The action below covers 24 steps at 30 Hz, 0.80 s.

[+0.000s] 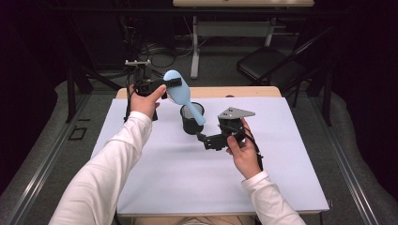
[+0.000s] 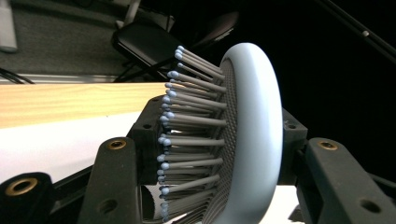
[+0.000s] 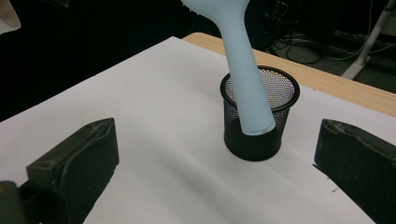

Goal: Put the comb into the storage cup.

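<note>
The left claw is clamped on the head of a pale blue hairbrush, one jaw against the bristle side and the other against the smooth back, as the left gripper view shows with the bristles jutting sideways from the mesh pad between the two black jaws. Held this way, the hairbrush hangs above the far part of the surface, tilted, with its head up by the claw and its handle slanting down toward a black mesh cup. In the right gripper view the handle's blunt end lies in front of the cup's near wall, just below its rim; whether it touches the cup cannot be told. The cup stands upright on the white sheet that covers the surface, near its middle and a little toward the far edge, where a strip of bare wood shows. The right claw sits low over the sheet just beside the cup on the person's side, its jaws spread wide with nothing between them, pointing at the cup's base. A grey three-cornered plate tops that gripper. White sleeves cover both forearms.
</note>
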### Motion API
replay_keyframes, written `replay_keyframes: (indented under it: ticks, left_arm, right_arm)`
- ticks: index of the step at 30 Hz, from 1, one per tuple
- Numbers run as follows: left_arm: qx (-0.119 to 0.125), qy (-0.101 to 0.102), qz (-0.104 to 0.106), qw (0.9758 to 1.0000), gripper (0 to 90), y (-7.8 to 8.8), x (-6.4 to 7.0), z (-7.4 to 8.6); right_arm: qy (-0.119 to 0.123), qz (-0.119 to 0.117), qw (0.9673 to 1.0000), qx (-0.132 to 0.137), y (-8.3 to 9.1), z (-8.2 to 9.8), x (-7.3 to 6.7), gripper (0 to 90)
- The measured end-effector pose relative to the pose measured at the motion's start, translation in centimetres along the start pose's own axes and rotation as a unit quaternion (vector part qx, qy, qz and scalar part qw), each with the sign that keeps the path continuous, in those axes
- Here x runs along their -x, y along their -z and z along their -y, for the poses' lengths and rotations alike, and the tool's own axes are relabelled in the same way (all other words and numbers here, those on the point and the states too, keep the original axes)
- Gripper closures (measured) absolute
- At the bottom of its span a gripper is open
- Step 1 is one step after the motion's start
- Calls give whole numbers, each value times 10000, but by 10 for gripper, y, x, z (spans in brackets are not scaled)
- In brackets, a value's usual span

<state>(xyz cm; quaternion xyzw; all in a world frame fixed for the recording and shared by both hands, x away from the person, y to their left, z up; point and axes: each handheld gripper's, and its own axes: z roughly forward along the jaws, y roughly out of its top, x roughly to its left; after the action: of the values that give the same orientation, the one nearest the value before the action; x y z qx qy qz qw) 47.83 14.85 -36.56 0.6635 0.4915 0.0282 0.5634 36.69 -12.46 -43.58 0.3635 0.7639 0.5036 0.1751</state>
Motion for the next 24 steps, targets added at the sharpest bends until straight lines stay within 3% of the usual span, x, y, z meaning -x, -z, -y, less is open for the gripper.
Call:
replay_keyframes:
  ticks: [24]
  left_arm:
    - [172,-104,-112,9997,499,4,6,-15]
  right_arm:
    - [-41,24,10000,28,1,0,2,0]
